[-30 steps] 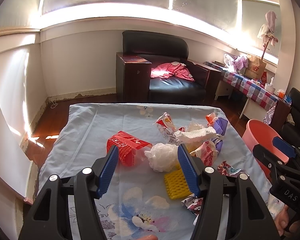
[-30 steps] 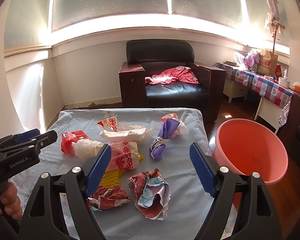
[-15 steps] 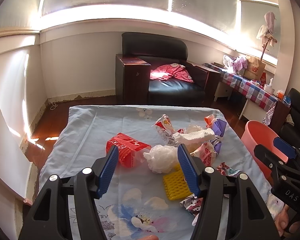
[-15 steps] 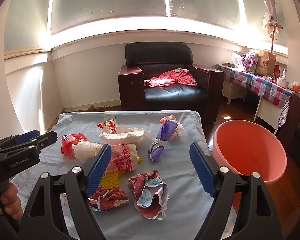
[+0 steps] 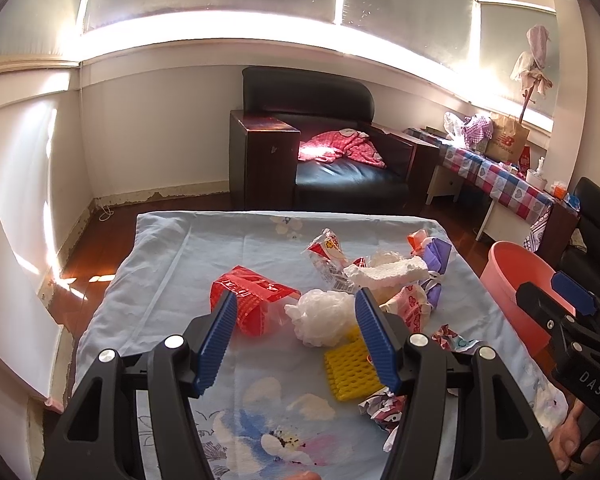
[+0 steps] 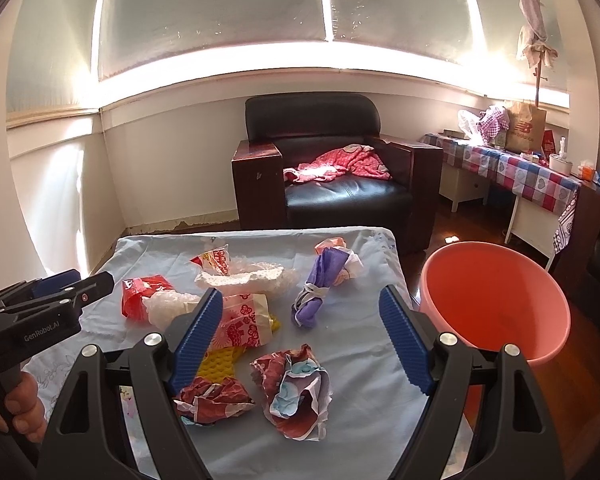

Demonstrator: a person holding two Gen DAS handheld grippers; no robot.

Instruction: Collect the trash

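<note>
Left gripper (image 5: 294,336): spread, empty; crumpled white plastic wad (image 5: 320,314) just ahead between its fingers. Right gripper (image 6: 300,336): spread, empty; crumpled maroon paper (image 6: 296,390) directly below; pink plastic basin (image 6: 496,300) right, nearer this hand.

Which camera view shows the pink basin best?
The right wrist view: the pink basin appears almost whole, with open rim and inside visible, beside the table. The left wrist view shows only part of it, cut off behind the right gripper.

Pink basin (image 6: 496,300), yellow mesh (image 5: 350,368), floral cloth (image 5: 228,248)
</note>
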